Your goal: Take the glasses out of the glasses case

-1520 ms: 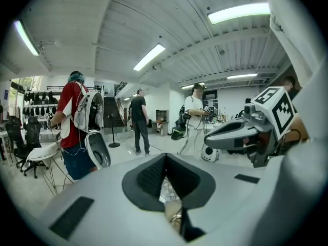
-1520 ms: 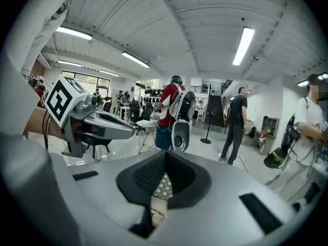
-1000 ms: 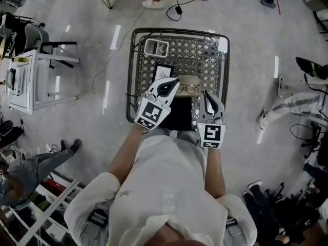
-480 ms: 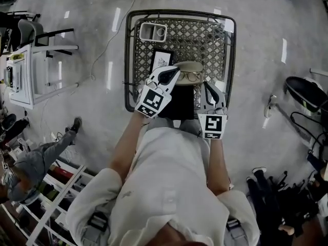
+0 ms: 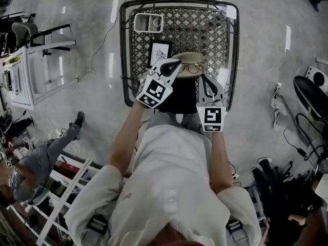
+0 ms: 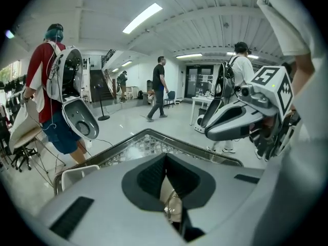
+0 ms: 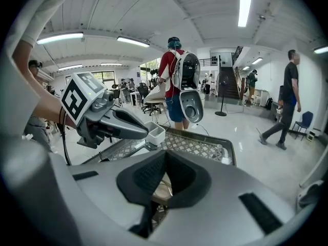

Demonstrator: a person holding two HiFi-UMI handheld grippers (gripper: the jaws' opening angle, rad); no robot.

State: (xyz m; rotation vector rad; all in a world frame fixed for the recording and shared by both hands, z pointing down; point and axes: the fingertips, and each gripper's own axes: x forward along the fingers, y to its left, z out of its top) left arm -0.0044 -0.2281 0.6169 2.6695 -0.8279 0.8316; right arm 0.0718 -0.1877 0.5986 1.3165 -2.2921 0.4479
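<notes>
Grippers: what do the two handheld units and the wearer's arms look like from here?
The left gripper and right gripper have pale grey shells with tapering dark-lined beaks and black ribbed pads. Each carries a cube of black-and-white square markers. A thin black cable hangs from the left one. The person wears a white short-sleeved shirt.

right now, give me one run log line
left gripper: shut, empty | right gripper: shut, empty | glasses: at case, not held

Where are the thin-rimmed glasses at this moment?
In the head view, the glasses lie on the beige oval case near the middle of the metal lattice table, just right of the left gripper's tip and ahead of the right gripper.
</notes>
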